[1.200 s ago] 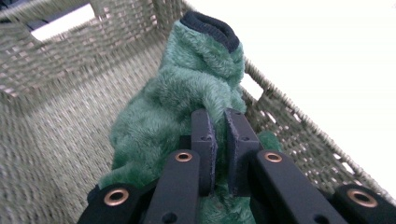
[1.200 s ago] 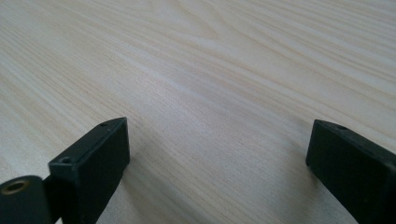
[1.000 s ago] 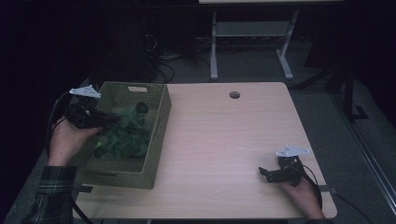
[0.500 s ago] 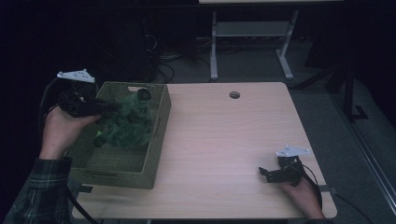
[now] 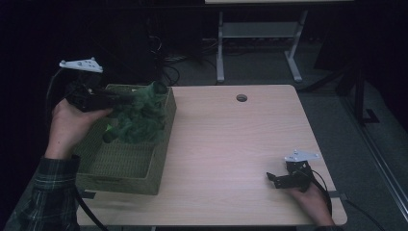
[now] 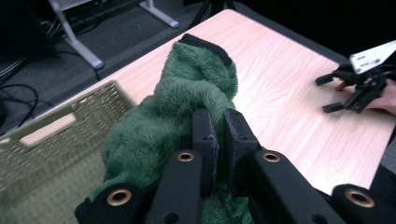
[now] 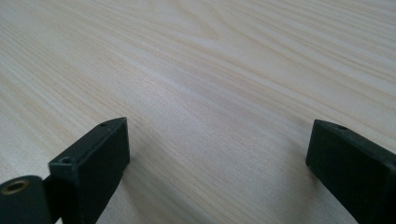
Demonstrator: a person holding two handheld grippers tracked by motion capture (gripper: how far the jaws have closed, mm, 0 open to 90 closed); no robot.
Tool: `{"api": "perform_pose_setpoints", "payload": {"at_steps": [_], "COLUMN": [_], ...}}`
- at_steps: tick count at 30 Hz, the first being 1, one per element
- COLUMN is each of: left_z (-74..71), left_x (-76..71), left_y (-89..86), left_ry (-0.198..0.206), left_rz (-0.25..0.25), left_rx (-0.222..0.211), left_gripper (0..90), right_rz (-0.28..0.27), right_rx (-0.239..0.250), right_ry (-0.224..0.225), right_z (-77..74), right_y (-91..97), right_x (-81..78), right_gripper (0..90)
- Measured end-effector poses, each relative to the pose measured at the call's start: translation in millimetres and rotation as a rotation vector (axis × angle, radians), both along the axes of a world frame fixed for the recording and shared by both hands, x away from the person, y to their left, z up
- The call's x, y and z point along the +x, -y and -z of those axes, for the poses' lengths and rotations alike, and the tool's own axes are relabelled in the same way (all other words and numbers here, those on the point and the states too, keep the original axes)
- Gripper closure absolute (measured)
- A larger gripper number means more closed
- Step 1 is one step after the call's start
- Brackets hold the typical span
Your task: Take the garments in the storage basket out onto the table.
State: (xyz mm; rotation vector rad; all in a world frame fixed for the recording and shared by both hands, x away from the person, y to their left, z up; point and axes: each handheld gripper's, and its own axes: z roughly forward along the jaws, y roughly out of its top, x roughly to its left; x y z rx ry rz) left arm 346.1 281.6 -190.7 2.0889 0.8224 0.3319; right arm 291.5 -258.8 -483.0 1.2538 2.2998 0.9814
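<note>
A fuzzy dark green cloth [image 5: 139,118] hangs above the olive woven basket [image 5: 94,166] at the table's left. My left gripper [image 5: 126,98] is shut on a fold of it, lifted over the basket's far end. In the left gripper view the cloth [image 6: 177,102] bulges past the closed jaws of my left gripper [image 6: 219,133], with the basket [image 6: 42,154] below left. My right gripper [image 5: 270,179] rests open on the table near the front right edge. My right gripper [image 7: 219,154] has bare wood between its jaws.
The light wooden table [image 5: 231,144] has a round cable hole [image 5: 241,97] at its far edge. Behind the table stands a white metal frame [image 5: 260,43] with cables on the dark floor. The right gripper [image 6: 359,81] also appears far off in the left gripper view.
My left gripper has risen and drawn back toward the basket's far left, pulling the green cloth up out of the basket. The right gripper has stayed still.
</note>
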Motion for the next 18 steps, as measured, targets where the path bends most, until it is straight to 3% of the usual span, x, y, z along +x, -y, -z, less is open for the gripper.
{"api": "perform_pose_setpoints", "payload": {"at_steps": [12,18], "left_z": [-18.3,-19.4], "left_x": [1.8,3.9], "left_y": [34.7,51.3], "left_ry": [0.054,0.062], "left_rz": [0.062,0.099], "left_rx": [-0.038,-0.056], "left_gripper": [84.5,84.5], "right_rz": [0.000,0.000], "right_rx": [0.001,0.000], "right_ry": [0.000,0.000], "right_z": [0.0,0.0], "right_y": [0.0,0.0], "right_x": [0.0,0.0], "right_gripper": [5.7,5.7]}}
